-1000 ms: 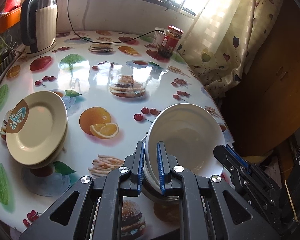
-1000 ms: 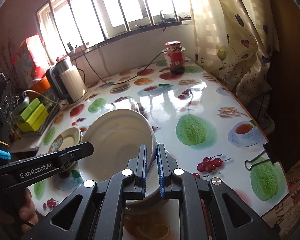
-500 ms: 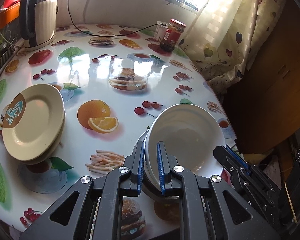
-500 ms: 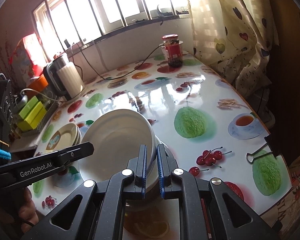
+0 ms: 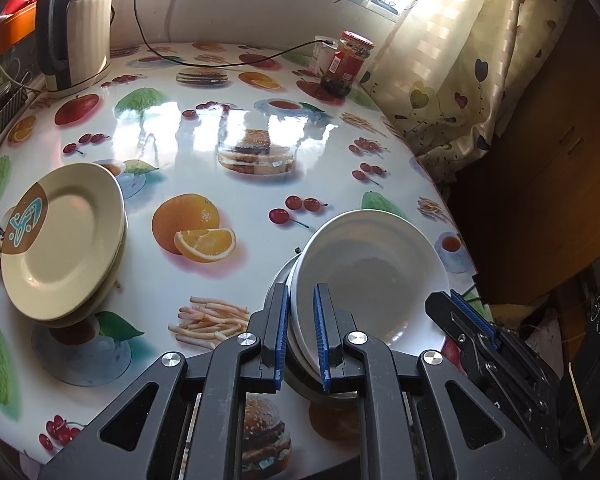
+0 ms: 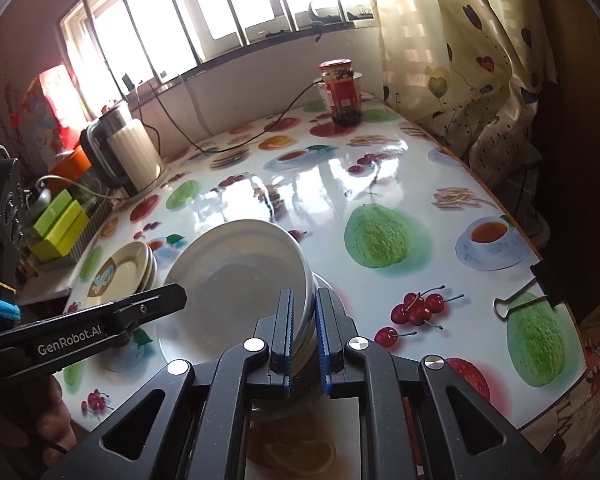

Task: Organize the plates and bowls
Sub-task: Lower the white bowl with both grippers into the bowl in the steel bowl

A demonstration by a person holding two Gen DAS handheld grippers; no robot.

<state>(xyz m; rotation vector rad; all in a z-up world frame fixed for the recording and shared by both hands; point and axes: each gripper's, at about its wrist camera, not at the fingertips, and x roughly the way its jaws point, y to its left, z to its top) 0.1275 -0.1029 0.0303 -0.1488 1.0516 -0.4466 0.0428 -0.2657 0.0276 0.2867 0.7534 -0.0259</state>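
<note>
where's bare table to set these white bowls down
Free: the middle of the table, between the plate stack and the curtain, short of the jar. Also the right side. Crowded: the left edge by the kettle and plates.

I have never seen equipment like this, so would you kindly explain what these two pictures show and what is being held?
No robot arm here: a person holds a pair of black tongs with blue pads in each hand, each carrying a forward-looking fisheye camera. One picture comes from the left tongs, the other from the right tongs. Both pairs are shut on opposite rims of the same stack of white bowls, which sits tilted near the table's front edge. The glossy fruit-print tablecloth also carries a stack of cream plates, a white electric kettle and a red-lidded glass jar by the window.
</note>
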